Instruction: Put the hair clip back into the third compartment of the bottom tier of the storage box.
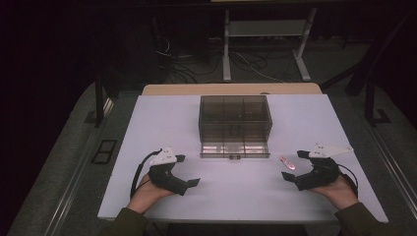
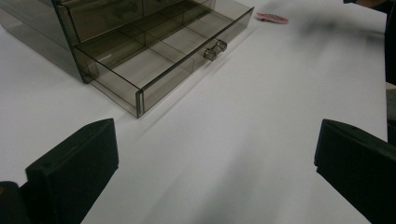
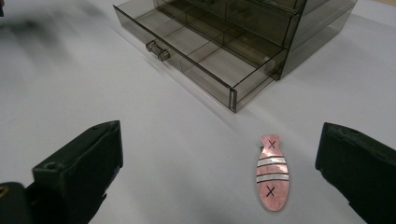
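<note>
Both tools gape empty, the right tool [image 3: 219, 177] framing the pink clip [image 3: 272, 173] before the open drawer [image 3: 196, 53]; next, close on it.

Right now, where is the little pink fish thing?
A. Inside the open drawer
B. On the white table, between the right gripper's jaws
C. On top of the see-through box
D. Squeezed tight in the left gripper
B. In the right gripper view the pink fish-shaped piece lies flat on the white table, apart from both jaws of the open right gripper and just outside the open drawer.
</note>
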Available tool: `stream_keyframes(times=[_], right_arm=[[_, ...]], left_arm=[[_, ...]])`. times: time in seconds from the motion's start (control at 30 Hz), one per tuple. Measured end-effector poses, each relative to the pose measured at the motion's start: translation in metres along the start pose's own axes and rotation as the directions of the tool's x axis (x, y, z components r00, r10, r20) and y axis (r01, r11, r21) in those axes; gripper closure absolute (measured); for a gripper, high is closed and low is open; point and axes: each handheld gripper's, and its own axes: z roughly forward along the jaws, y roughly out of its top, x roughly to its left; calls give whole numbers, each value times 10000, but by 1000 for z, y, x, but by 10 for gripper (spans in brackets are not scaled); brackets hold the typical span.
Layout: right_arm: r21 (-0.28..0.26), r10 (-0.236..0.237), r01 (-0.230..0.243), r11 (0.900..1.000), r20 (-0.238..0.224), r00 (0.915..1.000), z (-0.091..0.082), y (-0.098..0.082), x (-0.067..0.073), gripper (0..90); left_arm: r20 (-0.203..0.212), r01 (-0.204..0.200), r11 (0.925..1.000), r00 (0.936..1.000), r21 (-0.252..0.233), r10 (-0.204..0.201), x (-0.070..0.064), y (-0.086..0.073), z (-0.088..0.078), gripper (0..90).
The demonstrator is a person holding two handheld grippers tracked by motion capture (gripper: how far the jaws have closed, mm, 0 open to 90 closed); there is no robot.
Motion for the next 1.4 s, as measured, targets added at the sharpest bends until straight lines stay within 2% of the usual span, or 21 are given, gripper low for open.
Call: stream_keyframes(times=[0.17,0.43,0.57,1.03,1.4], right_arm=[[61,-45,46,10000,-24,10000,2,2,-2,2],[52,-26,26,10000,-3,10000,3,3,-6,2],[72,122,-122,9999,32,9999,3,5,-8,2],[-72,128,-128,9999,110,9999,2,11,-14,2],[71,192,-193,9998,182,9997,7,14,-22,3]], left_arm=[[-25,102,9999,9999,-111,-102,-1,0,-1,0],[-16,84,10000,10000,-35,-84,0,-1,-1,0],[-26,136,9999,9999,-93,-136,0,0,-1,0],[-34,223,9995,9997,-243,-224,-1,-1,-2,0],[10,198,9996,9998,-187,-198,0,-1,-2,0]])
